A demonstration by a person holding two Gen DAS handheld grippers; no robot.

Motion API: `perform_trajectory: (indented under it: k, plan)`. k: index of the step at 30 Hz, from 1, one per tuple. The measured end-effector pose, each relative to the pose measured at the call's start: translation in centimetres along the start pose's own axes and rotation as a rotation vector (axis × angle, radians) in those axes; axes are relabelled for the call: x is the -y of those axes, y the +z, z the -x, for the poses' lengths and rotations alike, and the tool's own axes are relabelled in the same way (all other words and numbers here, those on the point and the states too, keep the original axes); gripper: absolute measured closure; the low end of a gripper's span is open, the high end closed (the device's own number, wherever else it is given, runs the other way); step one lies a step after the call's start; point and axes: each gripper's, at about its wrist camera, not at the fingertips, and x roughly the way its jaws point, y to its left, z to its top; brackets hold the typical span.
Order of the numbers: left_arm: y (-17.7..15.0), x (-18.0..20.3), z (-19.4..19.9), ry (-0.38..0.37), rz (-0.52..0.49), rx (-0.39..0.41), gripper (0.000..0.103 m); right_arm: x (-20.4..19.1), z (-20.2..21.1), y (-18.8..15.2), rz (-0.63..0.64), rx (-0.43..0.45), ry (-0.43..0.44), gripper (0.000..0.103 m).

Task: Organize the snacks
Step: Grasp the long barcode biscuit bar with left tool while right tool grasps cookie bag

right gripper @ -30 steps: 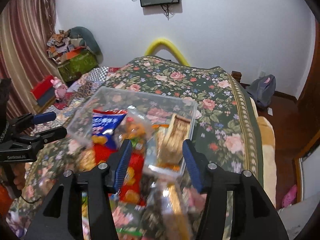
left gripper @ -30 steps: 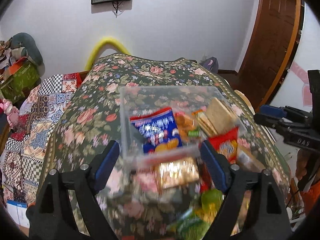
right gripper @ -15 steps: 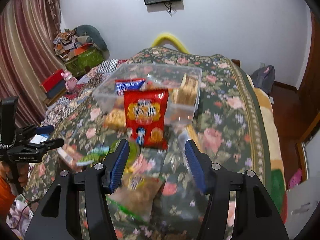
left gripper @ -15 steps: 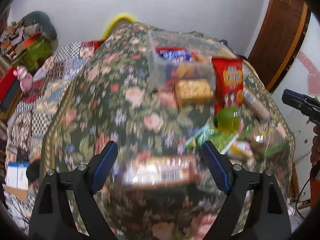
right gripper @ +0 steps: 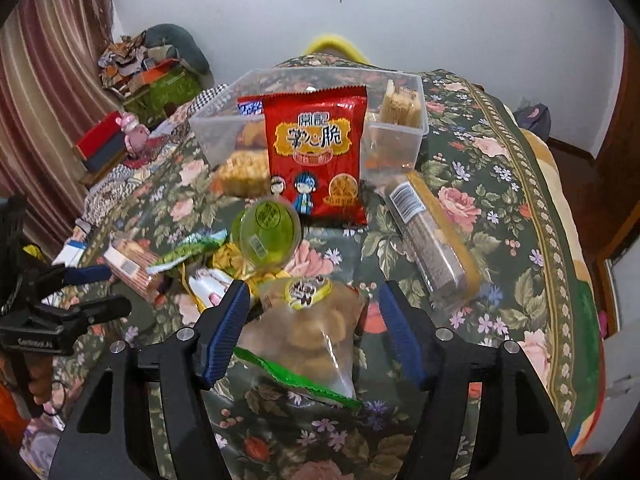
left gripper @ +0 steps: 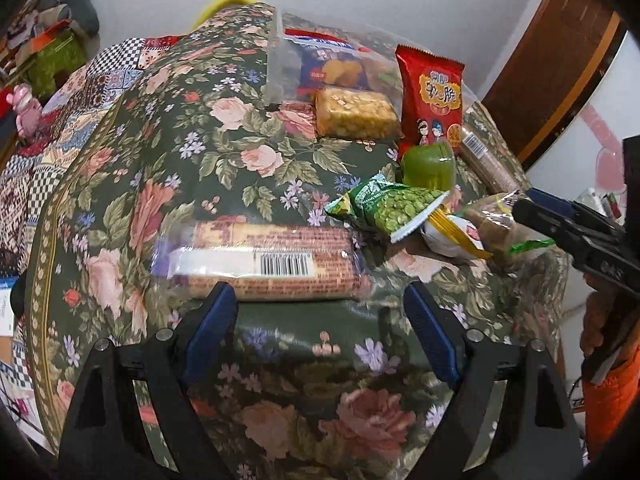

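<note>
The clear plastic bin is sitting at the upper centre of the right wrist view, with a red snack bag printed in yellow Chinese characters and two cartoon children leaning on its front wall. Below that bag one green jelly cup is lying, and to the right one long cracker sleeve with a barcode. My right gripper is opening its jaws, which are standing apart around a clear cookie bag with a yellow label, not pressing on it. In the left wrist view my left gripper is hanging spread wide and empty just below a long biscuit pack with a barcode, on the floral bedspread; one green pea bag is lying at right of centre.
</note>
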Motion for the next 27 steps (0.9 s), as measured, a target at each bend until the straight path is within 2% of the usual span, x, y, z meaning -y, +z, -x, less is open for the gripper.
perform_trajectory:
  k: [13, 18, 20, 24, 27]
  plan:
    - [4.9, -1.5, -2.9, 0.061, 0.04, 0.019, 0.016, 0.8, 0.0, -1.3, -0.007, -0.015, 0.012, 0.038]
    - [5.3, -2.5, -4.9, 0.082, 0.081, -0.009, 0.016, 1.0, -0.1, -1.6, -0.024, -0.025, 0.022, 0.034]
    - [5.0, -2.1, -5.2, 0.114, 0.053, 0.012, 0.016, 0.9, -0.5, -1.6, -0.029, -0.037, 0.03, 0.034]
    - [4.1, -1.6, -4.8, 0.139, -0.006, 0.043, 0.023, 0.3, -1.8, -2.0, -0.026, -0.071, 0.035, 0.034]
    - [3.7, -2.0, -4.4, 0.141, -0.026, 0.047, 0.035, 0.0, -2.7, -2.5, -0.029, -0.096, 0.035, 0.034]
